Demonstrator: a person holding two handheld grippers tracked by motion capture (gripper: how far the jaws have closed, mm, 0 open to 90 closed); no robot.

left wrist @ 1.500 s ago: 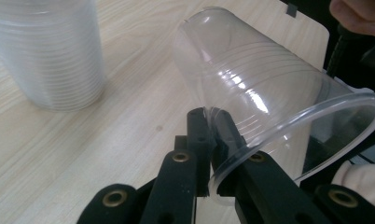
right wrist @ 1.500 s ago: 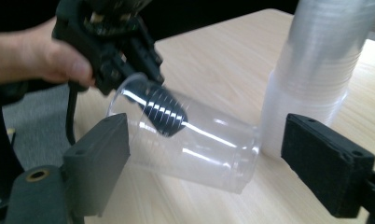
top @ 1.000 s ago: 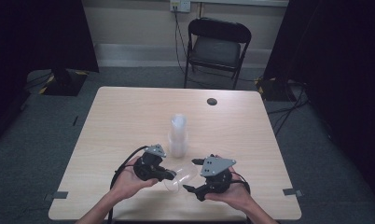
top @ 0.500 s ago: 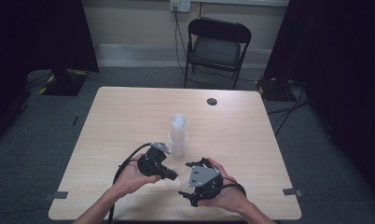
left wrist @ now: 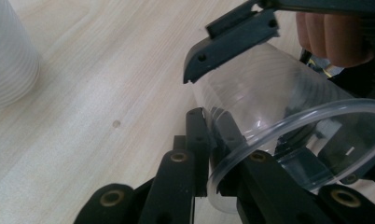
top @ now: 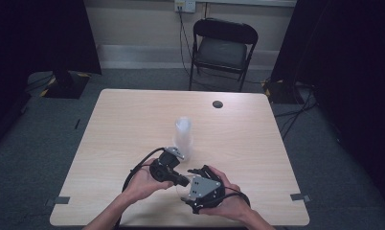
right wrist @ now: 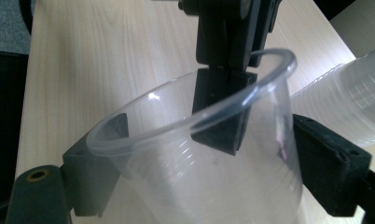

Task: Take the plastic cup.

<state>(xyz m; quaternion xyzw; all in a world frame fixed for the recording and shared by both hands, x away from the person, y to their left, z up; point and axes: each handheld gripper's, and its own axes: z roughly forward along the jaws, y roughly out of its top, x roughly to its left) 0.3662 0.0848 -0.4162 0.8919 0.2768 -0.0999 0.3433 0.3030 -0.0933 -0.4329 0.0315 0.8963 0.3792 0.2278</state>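
I have the clear plastic cup point(left wrist: 288, 140) between both tools, low over the near edge of the tabletop point(top: 133, 124), just in front of the stack of cups point(top: 183, 136). My left hand-held gripper point(left wrist: 209, 140) is pressed together on the cup's rim, one jaw inside the wall and one outside. My right hand-held gripper point(right wrist: 209, 154) is spread wide around the cup's body, its jaws at either side of the wall; they have just closed a little, but I cannot tell whether the pads press yet. To do this hand-over well, I judge the right should squeeze gently so the thin wall does not buckle, and the left should let go of the rim only once the right grip is firm.
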